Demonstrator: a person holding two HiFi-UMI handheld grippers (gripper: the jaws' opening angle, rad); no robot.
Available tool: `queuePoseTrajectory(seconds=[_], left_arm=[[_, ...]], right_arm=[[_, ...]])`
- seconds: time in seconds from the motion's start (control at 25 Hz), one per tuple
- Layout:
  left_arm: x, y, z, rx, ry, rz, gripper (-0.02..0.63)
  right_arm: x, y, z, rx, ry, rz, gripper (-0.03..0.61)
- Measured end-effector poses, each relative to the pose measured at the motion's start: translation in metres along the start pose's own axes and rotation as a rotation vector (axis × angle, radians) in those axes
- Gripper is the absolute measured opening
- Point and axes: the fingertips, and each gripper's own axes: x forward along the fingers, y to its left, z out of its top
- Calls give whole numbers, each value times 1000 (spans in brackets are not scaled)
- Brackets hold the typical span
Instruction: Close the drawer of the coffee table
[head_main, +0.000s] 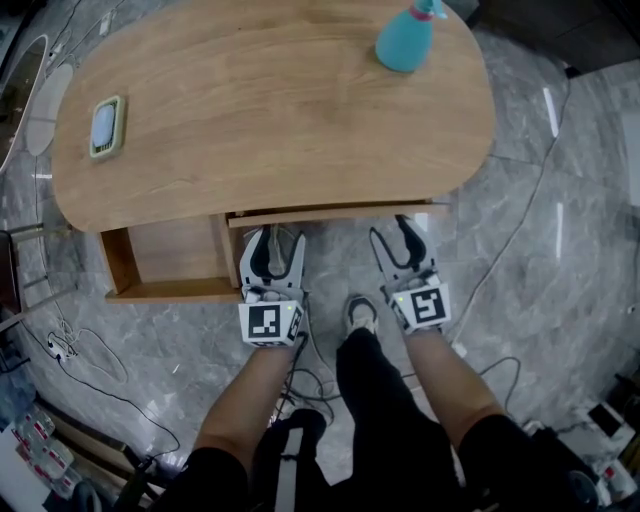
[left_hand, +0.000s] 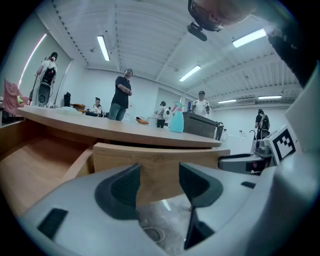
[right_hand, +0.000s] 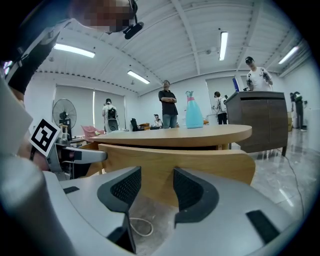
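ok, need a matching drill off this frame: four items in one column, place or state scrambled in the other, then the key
Items
1. spray bottle
2. green-framed square item
3. drawer
4. left gripper

Place or state
A. pulled out a little under the near edge of the tabletop
B. far right part of the tabletop
C. jaws apart, nothing between them, facing the drawer front
D. left part of the tabletop

Pairs: 1-B, 2-D, 3-A, 4-C
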Motion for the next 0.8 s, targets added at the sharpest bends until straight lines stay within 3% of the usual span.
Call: queuePoseTrajectory(seconds=[0.24,0.4,0.6,0.8], left_arm=[[17,6,13,-8,-34,14,227],[22,10,7,45,-17,5,227],[31,13,18,14,-67,20,227],[40,15,22,45,-92,8,227]], right_arm=[[14,-8,6,0,-16,-6,200],[21,-11,7,-19,-9,6,201],[29,-14,11,-35,-16,15,201],[36,-20,15,-25,-40,4,201]])
